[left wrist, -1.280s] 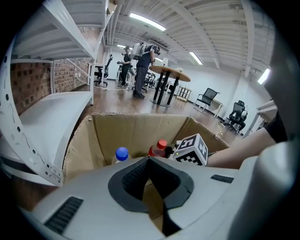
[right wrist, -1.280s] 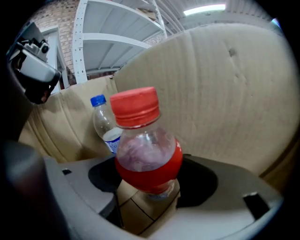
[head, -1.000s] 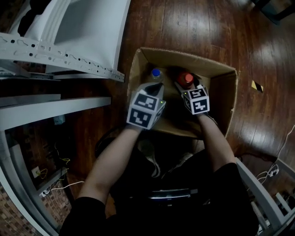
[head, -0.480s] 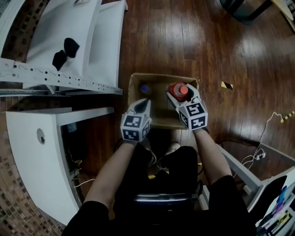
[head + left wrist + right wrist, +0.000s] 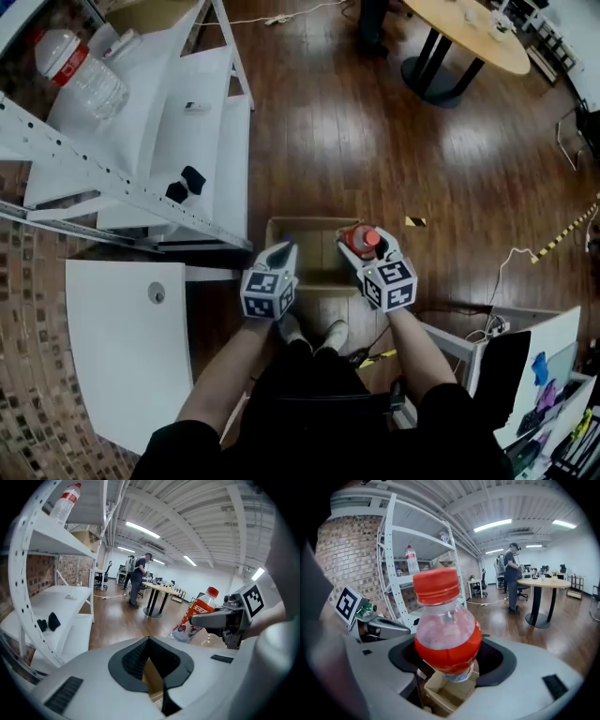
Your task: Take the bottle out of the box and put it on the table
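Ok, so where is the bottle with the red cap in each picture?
Head view: the bottle is just right of the middle, held in the right gripper.
Left gripper view: the bottle is right of the middle, leaning.
Right gripper view: the bottle is big, in the very middle.
Shared landmark: the round table, seen far off in both gripper views.

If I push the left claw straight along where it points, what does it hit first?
Probably nothing close: ahead of the left claw is open air, then the wood floor short of the round table. The shelf rack sits left, the bottle right; depth is unclear.
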Available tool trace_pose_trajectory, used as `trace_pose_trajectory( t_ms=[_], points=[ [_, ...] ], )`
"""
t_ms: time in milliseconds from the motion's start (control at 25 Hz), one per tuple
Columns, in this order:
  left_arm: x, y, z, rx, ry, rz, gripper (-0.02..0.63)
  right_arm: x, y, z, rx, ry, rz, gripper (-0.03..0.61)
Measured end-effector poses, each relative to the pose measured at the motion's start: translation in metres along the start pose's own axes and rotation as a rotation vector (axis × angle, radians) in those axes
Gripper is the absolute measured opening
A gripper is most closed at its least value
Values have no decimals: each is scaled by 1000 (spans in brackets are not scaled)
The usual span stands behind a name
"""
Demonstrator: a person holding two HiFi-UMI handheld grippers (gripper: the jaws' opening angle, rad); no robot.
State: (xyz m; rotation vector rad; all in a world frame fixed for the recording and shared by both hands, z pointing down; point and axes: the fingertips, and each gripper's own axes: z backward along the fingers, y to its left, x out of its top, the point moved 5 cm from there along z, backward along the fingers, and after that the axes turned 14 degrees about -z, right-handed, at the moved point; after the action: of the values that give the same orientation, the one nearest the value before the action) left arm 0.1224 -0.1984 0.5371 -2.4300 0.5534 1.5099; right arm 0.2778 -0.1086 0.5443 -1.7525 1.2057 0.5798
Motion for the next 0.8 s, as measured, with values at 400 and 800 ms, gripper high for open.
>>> trace_pose_trajectory(
  t_ms=[400,800],
  points=[
    [90,29,90,57,-190,-51,-5,99,71,73,63,-51,61,321],
    [113,98,170,264,-356,-10,-5,148,153,41,272,-66,216,321]
  ],
)
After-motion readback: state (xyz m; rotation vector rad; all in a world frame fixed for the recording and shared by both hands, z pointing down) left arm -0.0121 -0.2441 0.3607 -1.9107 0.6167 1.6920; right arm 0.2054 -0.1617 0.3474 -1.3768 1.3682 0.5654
